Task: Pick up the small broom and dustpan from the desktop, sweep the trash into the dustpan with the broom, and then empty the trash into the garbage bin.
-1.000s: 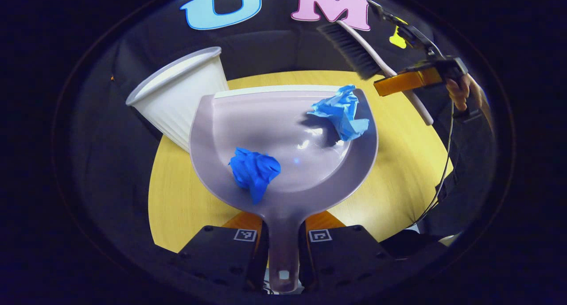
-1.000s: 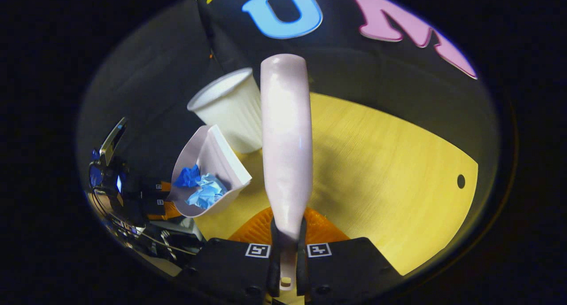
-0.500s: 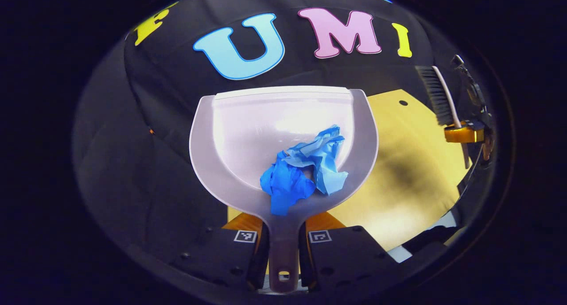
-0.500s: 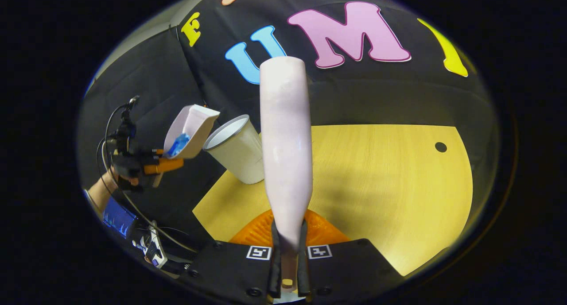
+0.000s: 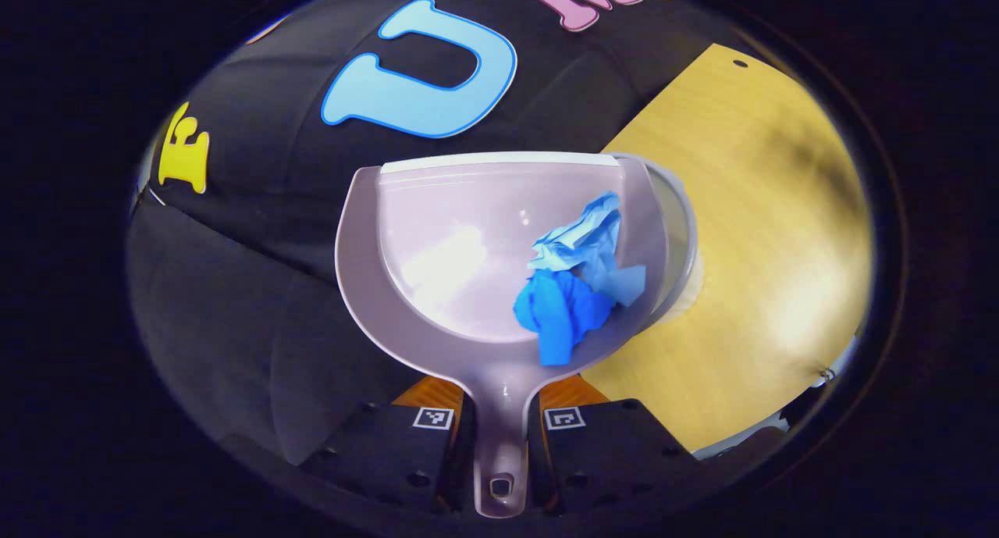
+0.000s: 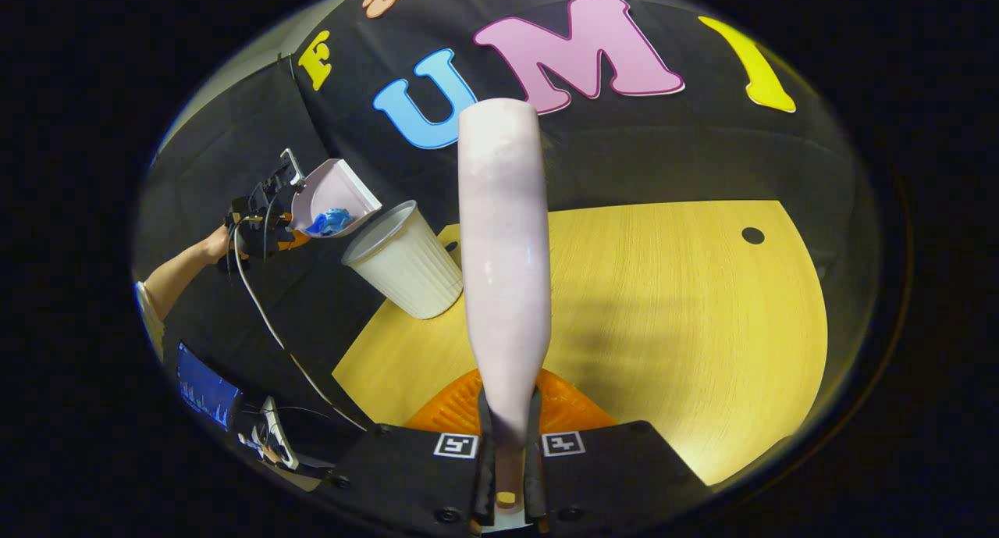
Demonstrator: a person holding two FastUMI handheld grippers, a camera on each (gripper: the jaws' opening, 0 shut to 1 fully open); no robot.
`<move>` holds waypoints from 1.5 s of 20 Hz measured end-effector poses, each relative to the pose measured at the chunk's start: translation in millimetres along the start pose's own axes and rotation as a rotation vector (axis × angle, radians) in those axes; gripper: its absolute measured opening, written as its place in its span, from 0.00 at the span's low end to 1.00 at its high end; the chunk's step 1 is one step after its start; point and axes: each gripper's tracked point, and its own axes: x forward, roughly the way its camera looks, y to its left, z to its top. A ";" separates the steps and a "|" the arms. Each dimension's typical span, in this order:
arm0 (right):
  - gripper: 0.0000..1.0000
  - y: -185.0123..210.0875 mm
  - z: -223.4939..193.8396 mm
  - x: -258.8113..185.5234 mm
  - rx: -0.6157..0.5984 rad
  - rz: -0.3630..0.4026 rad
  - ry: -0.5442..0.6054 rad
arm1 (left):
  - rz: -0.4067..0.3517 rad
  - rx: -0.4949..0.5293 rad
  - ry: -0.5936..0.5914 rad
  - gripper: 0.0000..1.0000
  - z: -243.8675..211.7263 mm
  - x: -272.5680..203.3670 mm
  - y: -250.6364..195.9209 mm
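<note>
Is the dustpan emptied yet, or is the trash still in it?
Still loaded: two crumpled blue paper wads lie in the dustpan, held beside the white garbage bin's rim.

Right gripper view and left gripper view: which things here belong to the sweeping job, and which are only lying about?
Part of the job:
dustpan, held by left gripper
blue paper trash in it
broom, held by right gripper
white bin

Just lying about:
cable
screen
</note>
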 end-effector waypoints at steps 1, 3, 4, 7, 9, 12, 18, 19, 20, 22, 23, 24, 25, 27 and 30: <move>0.15 -3.3 -3.9 0.5 0.001 -0.004 0.004 | 0.039 0.062 0.024 0.26 -6.8 -0.9 5.5; 0.15 -7.5 -8.7 0.4 -0.002 -0.014 0.014 | 0.123 0.233 0.059 0.26 -15.2 -2.5 15.1; 0.15 -8.6 -10.1 0.0 -0.001 -0.013 0.017 | 0.161 0.315 0.069 0.26 -17.6 -1.7 18.5; 0.15 -8.8 -10.4 2.1 -0.002 -0.012 0.026 | 0.218 0.478 0.096 0.26 -21.4 -1.4 23.2; 0.15 -9.7 -11.1 2.9 -0.008 -0.015 0.031 | 0.276 0.588 0.098 0.26 -18.1 -2.6 33.7; 0.15 -9.8 -15.1 4.0 -0.021 -0.019 0.045 | 0.350 0.690 0.102 0.26 -22.2 -2.0 45.5; 0.15 -10.3 -17.4 4.4 -0.023 -0.030 0.053 | 0.312 0.473 0.021 0.26 -24.4 -3.2 -4.6; 0.15 -9.2 -14.6 5.4 -0.018 -0.030 0.046 | 0.302 0.412 -0.004 0.25 -27.2 -6.4 -24.8; 0.15 -7.7 -12.3 5.2 -0.016 -0.031 0.040 | 0.285 0.347 -0.029 0.26 -29.5 -9.8 -45.6; 0.15 -3.3 -5.7 4.7 -0.018 -0.031 0.027 | 0.238 0.209 -0.063 0.26 -37.7 -12.4 -86.9; 0.15 0.6 -3.0 3.4 -0.020 -0.028 0.020 | 0.209 0.142 -0.077 0.25 -43.8 -17.5 -103.5; 0.15 3.6 0.7 2.7 -0.025 -0.028 0.013 | 0.179 0.080 -0.094 0.25 -47.3 -21.9 -124.3; 0.15 6.1 3.3 2.1 -0.035 -0.033 0.007 | 0.149 0.018 -0.108 0.25 -50.2 -28.3 -142.4; 0.15 8.8 10.1 -0.6 -0.054 -0.055 -0.009 | 0.089 -0.100 -0.143 0.25 -48.9 -39.3 -170.5; 0.15 20.8 18.3 -5.9 -0.064 -0.065 -0.024 | -0.059 -0.291 -0.173 0.25 -44.2 -49.6 -214.0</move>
